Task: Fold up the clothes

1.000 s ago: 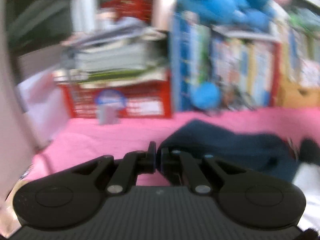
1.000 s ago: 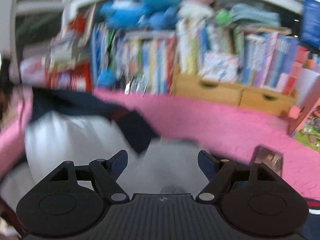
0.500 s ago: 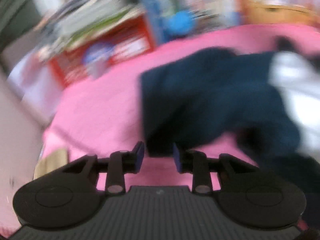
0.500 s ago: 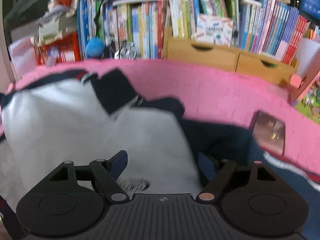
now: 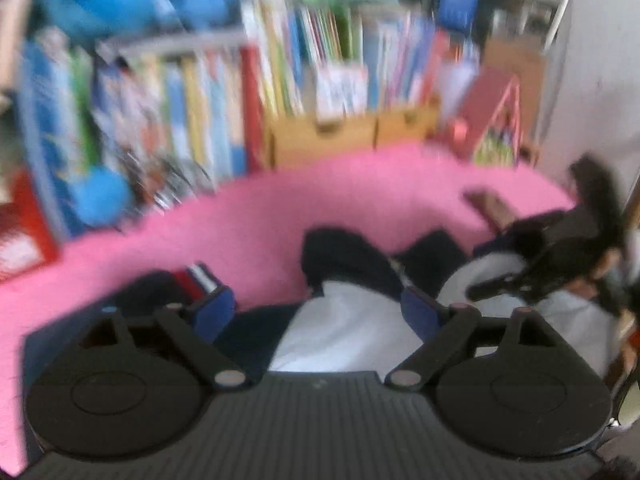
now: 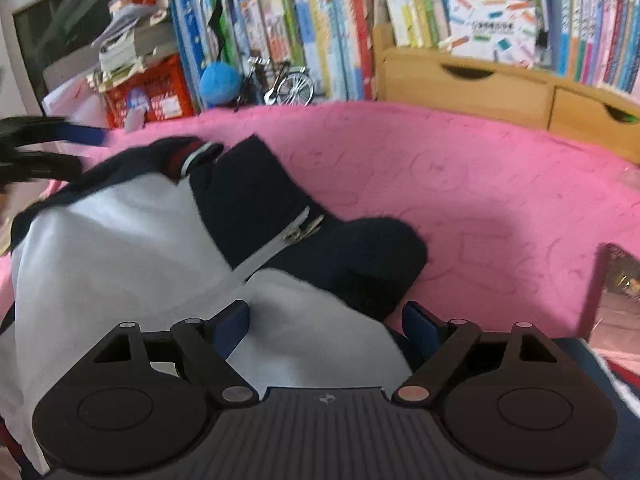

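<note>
A white and navy jacket (image 6: 120, 248) lies on the pink cloth-covered table (image 6: 460, 168), with a navy sleeve (image 6: 280, 216) folded across its white body and a striped cuff (image 6: 192, 158) at the far left. My right gripper (image 6: 326, 320) is open just above the white fabric and holds nothing. My left gripper (image 5: 318, 312) is open over the same jacket (image 5: 344, 328), empty. The right gripper also shows in the left wrist view (image 5: 560, 256), and the left one at the left edge of the right wrist view (image 6: 48, 148). The left view is blurred.
Books (image 6: 320, 28) fill shelves behind the table. Wooden drawers (image 6: 500, 84) stand at the back right. A red basket (image 6: 152, 88) with papers, a blue ball (image 6: 220, 80) and a small model bicycle (image 6: 280, 80) stand at the back left. A shiny packet (image 6: 618, 280) lies at right.
My left gripper has opened and let go of the navy sleeve, then swung right. The sleeve now lies across the white body. My right gripper stayed open and dropped closer to the jacket.
</note>
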The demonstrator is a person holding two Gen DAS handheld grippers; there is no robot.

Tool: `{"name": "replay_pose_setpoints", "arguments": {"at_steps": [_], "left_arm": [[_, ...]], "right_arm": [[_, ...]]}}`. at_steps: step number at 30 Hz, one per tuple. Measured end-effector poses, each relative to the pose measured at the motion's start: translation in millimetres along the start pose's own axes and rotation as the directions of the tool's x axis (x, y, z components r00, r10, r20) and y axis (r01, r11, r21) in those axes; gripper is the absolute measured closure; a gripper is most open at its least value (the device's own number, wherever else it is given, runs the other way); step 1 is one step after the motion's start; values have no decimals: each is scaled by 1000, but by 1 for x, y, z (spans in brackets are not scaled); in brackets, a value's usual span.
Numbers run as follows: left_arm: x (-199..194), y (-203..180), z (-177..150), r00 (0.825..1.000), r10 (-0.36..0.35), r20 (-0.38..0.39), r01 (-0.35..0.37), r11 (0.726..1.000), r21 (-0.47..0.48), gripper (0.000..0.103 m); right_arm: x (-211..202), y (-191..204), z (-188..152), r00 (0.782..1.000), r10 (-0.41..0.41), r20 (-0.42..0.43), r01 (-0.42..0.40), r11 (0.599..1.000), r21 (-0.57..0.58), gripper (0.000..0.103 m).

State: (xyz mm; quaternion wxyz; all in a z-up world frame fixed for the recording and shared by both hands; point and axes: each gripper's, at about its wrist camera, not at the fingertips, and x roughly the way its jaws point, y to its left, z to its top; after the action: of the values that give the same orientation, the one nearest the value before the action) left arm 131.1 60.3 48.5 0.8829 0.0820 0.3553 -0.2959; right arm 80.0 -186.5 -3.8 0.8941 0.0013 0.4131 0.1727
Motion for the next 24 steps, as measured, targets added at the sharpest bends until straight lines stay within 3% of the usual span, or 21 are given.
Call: {"name": "replay_pose_setpoints", "arguments": {"at_steps": [3,4,5,6,8,11,14,16,17,18,21,22,24], "left_arm": [[50,3,0,996,-11,-89,9,1000,-17,28],[62,2,-3,992,-3,-124,2,1000,-10,38],[72,-1,-10,986,16,-163,-15,1000,4,54],[74,-7,-16,986,32,-161,-27,999,36,56],[74,-19,-27,989,62,-136,-47,993,105,74],[66,-24,-34,991,79,-109,-64,989,135,89],[67,-19,-22,996,71,-55,-61,983,171,96],[69,-12,-3,995,95,9,-95,975,203,96],[68,-7,12,990,125,61,-135,969,209,96],[69,-1,27,981,156,115,-178,961,210,96],[77,21,72,940,245,239,-283,949,141,96],[85,27,82,928,276,250,-312,943,118,96],[111,38,91,919,322,225,-349,933,90,95]], "right_arm": [[6,4,-7,999,-1,-33,0,1000,-23,18],[7,8,-9,999,-11,-34,9,999,-47,18],[6,12,-11,999,-26,-32,23,997,-78,24],[4,15,-12,999,-33,-26,31,995,-94,31],[1,21,-12,999,-51,-15,49,993,-107,56],[-4,27,-5,997,-69,14,71,987,-146,80],[-4,35,16,985,-144,96,165,949,-269,84],[0,40,38,962,-209,174,259,897,-359,85],[4,43,54,938,-251,240,331,854,-400,85],[8,45,70,906,-289,309,405,805,-435,85],[33,42,114,782,-372,500,599,671,-438,84],[46,39,125,761,-384,523,624,653,-429,83],[80,27,144,762,-423,490,628,665,-403,79]]}}
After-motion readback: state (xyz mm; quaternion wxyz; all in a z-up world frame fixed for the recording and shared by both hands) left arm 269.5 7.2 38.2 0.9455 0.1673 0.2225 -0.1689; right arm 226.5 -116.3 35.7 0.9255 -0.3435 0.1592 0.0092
